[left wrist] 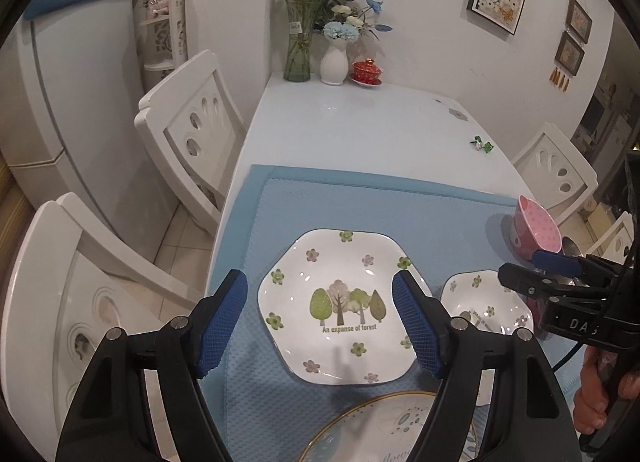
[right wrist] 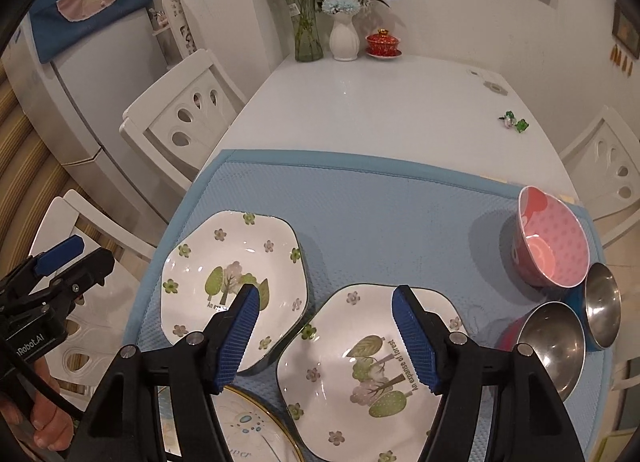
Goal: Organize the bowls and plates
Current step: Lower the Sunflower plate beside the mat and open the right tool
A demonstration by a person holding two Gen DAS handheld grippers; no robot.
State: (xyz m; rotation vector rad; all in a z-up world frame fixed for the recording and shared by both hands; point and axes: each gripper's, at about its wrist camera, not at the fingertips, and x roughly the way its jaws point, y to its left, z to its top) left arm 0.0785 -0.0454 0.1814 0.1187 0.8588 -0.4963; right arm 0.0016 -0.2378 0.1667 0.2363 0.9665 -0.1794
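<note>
On worktop (right wrist: 380,102) mat (right wrist: 380,198) we see plates (right wrist: 224,262), bowls (right wrist: 554,246) unstacked; sorting barely begun. Left tool (left wrist: 320,326), right tool (right wrist: 326,336) open, empty.

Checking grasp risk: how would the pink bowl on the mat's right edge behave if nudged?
The pink bowl is tipped on its side beside two steel bowls, so it would probably rock or roll. It looks glazed, so likely slippery and breakable if it goes off the mat.

My left gripper (left wrist: 320,326) tilts downward, its blue-padded fingers (left wrist: 222,322) spread with nothing between them. My right gripper (right wrist: 325,338) tilts downward too, fingers (right wrist: 416,336) equally apart and empty.
</note>
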